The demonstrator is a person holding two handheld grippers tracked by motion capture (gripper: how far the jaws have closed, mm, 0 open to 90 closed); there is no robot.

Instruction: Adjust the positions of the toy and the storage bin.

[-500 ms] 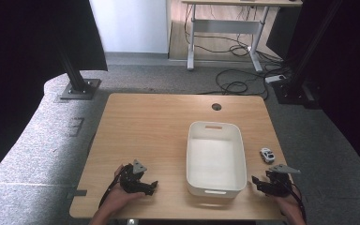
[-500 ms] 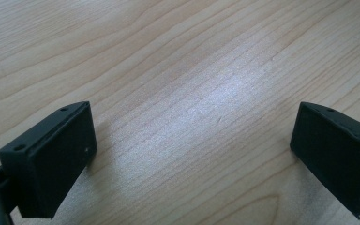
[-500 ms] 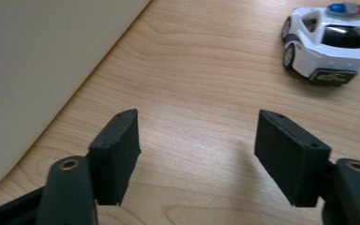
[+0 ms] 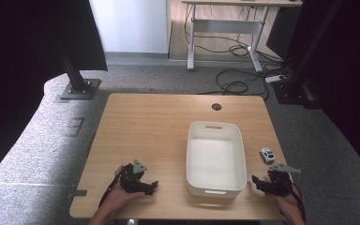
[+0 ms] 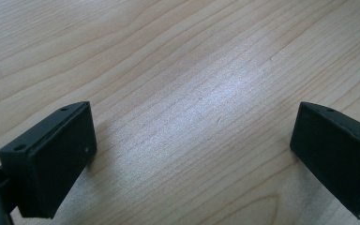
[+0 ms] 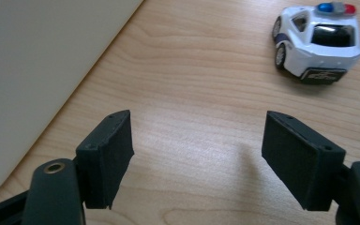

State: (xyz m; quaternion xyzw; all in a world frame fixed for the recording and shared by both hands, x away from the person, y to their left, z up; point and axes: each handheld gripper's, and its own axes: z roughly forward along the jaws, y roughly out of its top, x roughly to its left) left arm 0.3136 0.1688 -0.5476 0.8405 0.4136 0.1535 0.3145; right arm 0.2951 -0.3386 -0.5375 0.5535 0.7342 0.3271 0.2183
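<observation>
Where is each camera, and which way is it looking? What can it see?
High view: sits above the person's side, looking forward and down on the light wooden table; both hands show, with the left tongs and right tongs.
Left gripper view: rides on the left tongs, looking down at bare wood; two open black jaws show.
Right gripper view: rides on the right tongs, looking past open jaws at the small white toy police car.
Shared: high and right gripper views both show the car and the white plastic tub.
</observation>
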